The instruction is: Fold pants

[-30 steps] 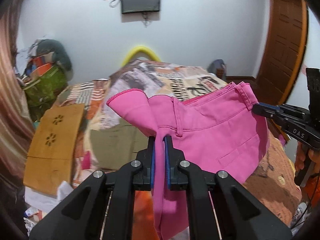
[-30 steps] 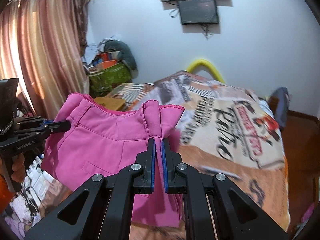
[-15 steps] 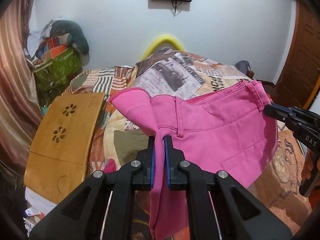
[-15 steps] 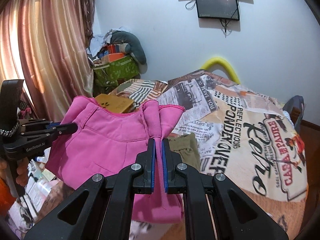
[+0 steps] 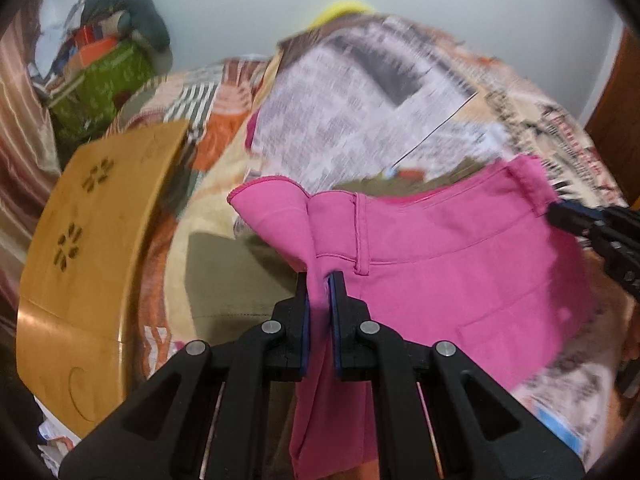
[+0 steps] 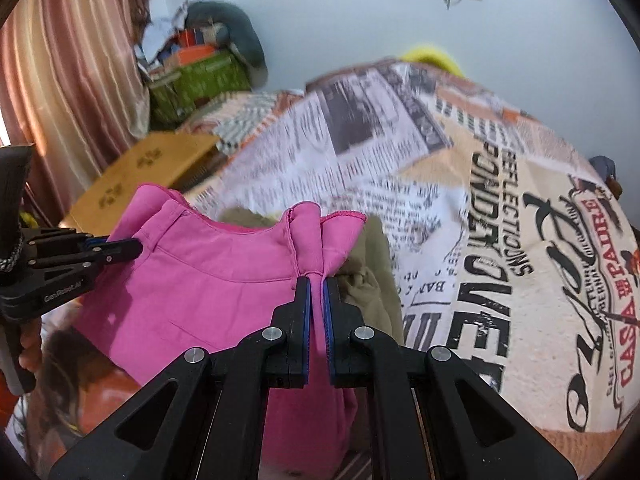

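Note:
Pink pants point(image 5: 452, 272) hang stretched by the waistband between my two grippers, above a bed. My left gripper point(image 5: 319, 280) is shut on one end of the waistband, with cloth bunched between its fingers. My right gripper point(image 6: 316, 284) is shut on the other end; it also shows at the right edge of the left wrist view point(image 5: 560, 214). The pants point(image 6: 200, 280) hang down in front of the bed, their legs hidden below the frames. The left gripper shows at the left of the right wrist view point(image 6: 132, 246).
The bed carries a newspaper-print cover point(image 6: 500, 220). An olive-green garment point(image 5: 232, 272) lies on it under the pants. A wooden lap table point(image 5: 92, 240) stands at the bed's left. Piled bags and boxes point(image 5: 100, 68) and curtains point(image 6: 60, 80) are at the far left.
Both grippers have moved forward and down over the bed with the pants still stretched between them. The bed cover now fills more of both views.

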`<state>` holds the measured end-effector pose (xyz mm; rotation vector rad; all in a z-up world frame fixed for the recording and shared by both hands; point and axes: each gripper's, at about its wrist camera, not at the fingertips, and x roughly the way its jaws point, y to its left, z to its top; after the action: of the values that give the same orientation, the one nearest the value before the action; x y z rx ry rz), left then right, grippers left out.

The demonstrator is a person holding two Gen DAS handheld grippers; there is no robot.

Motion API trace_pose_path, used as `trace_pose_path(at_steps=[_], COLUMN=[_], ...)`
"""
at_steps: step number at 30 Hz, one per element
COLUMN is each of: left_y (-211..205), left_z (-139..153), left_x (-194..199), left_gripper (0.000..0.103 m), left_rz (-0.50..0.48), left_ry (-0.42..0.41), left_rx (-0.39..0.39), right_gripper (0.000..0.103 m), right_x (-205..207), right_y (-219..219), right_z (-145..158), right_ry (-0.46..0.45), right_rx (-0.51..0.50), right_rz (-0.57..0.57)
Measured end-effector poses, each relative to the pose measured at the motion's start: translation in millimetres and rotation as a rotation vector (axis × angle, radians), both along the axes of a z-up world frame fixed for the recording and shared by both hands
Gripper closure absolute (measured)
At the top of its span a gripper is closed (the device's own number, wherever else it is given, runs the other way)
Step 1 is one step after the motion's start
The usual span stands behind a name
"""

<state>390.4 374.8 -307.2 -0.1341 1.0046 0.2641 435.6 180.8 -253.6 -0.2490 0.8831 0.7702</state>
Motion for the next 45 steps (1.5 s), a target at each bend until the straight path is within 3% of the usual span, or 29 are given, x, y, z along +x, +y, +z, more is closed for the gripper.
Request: trace_pose_path(at_steps=[3,5,8,12,15,20,23,27,33,39,45], left_y=[7,12,17,25,31,26,20,7,-26,-80,-136], left_z=[-18,-20,-16,-15,-24,-23,-11,25,112,208,276], left_x=[1,-3,-11,-24,-31,-35,-37,-51,-96,-168,-241], left_gripper=[0.092,0.091,0.087,0.086,0.086,0.086,0.086,0.086,0.086,0.086,0.086], left_rz=[0.005,0.017,0.028,0.053,0.060,0.063,0.051,0.034,0.024,-0.001,-0.037], left_ry=[0.022,0.016,0.013,0.033,0.066,0.060,0.049,-0.012,-0.152,-0.348,-0.512], left_rx=[-0.010,-0.028,-0.040,-0.007,-0.016,-0.004,-0.017,-0.009,0.019,0.083,0.138], right_gripper=[0.096,0.095,0.088,0.082,0.081,0.081,0.081,0.081,0.081,0.081,0.081], right_x=[11,14,13,12,15,8,0,-16,-60,-124,-205], right_y=[0,2,-1,-17,-17,-15,-18,-27,-53,-86,-126], right_z=[-7,-12,-15,-11,-18,-15,2,44,123,196,252], right_ry=[0.065,0.085,0.061,0.053,0.045,0.023,0.004,-0.038,-0.124,-0.255,-0.413], right_rx=[-0.010,-0.067,-0.148,-0.177,-0.236,-0.242,-0.200,-0.107,0.066,0.201,0.322], right_rz=[0.013,0.036,0.051,0.020,0.017,0.030,0.037,0.036,0.038,0.052,0.082])
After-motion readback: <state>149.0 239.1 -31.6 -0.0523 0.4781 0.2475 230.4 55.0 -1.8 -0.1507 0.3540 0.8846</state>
